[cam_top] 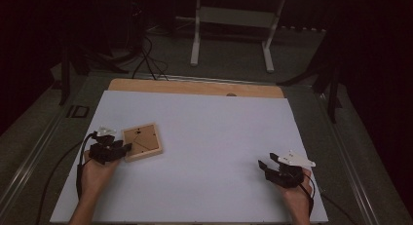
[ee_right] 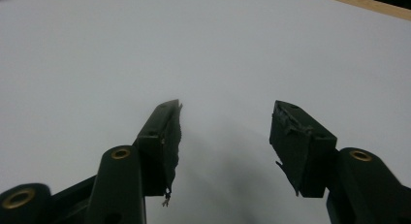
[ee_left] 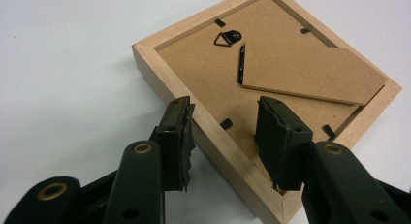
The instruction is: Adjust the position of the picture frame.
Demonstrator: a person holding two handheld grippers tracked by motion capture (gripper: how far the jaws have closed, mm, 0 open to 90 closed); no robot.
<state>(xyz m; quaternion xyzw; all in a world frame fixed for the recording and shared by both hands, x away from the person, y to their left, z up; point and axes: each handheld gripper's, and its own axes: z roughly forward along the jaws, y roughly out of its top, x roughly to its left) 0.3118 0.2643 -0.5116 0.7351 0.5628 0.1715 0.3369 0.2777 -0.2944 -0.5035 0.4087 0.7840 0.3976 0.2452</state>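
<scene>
White board [cam_top: 204,152] is covering the table in a dark room. Left gripper [ee_left: 224,132] is gaping wide astride the face-down picture frame's [ee_left: 261,69] edge; right gripper [ee_right: 225,136] is hovering wide, empty.

No readable text, label, brand or number found. Dark mark resembling "ID" seen on grey surface [cam_top: 78,111] left of white board, too small to be confirmed as lettering.

White-topped table [cam_top: 209,137] with a bare wooden far edge — one wooden picture frame [cam_top: 141,141] face down, left side
</scene>
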